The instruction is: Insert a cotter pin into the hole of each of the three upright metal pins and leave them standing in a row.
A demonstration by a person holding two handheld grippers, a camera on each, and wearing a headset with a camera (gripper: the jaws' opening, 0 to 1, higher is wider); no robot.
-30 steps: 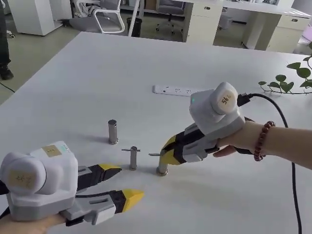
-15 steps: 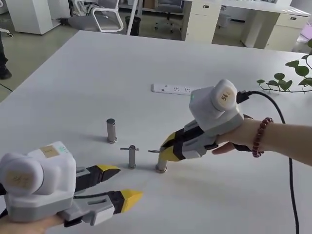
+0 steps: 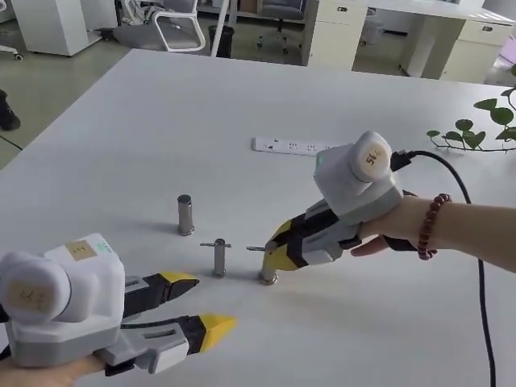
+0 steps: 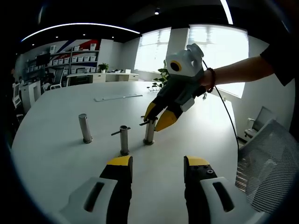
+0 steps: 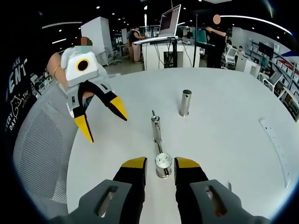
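A: Pins, where?
B: Three are seen upright in a row on the surface (image 3: 145, 121): left pin (image 3: 185, 214), middle pin (image 3: 219, 260), right pin (image 3: 268, 274). The row is angled, with the left pin farthest from the person.

A: Cotters?
B: One cotter (image 3: 213, 243) is seen passed through the middle pin's top, sticking out on both sides. A second cotter (image 3: 255, 248) is seen poking out of the right pin's top toward the middle pin. How far it is seated cannot be told.

A: Right gripper?
B: The right gripper (image 3: 276, 246) is held at the right pin's top, with one jaw on each side of it. The jaws are set narrowly apart. Whether the pin is pinched cannot be told. In the right gripper view the pin head is framed between the yellow tips.

A: Left gripper?
B: The left gripper (image 3: 201, 302) is held low near the person. Its jaws are spread wide and empty, pointed toward the row and kept apart from all three pins.

A: Anything else to log?
B: A power strip (image 3: 286, 148) is seen lying farther back on the surface. A plant (image 3: 476, 133) is seen at the right edge. A bracelet (image 3: 431, 230) is worn on the wrist behind the right gripper.
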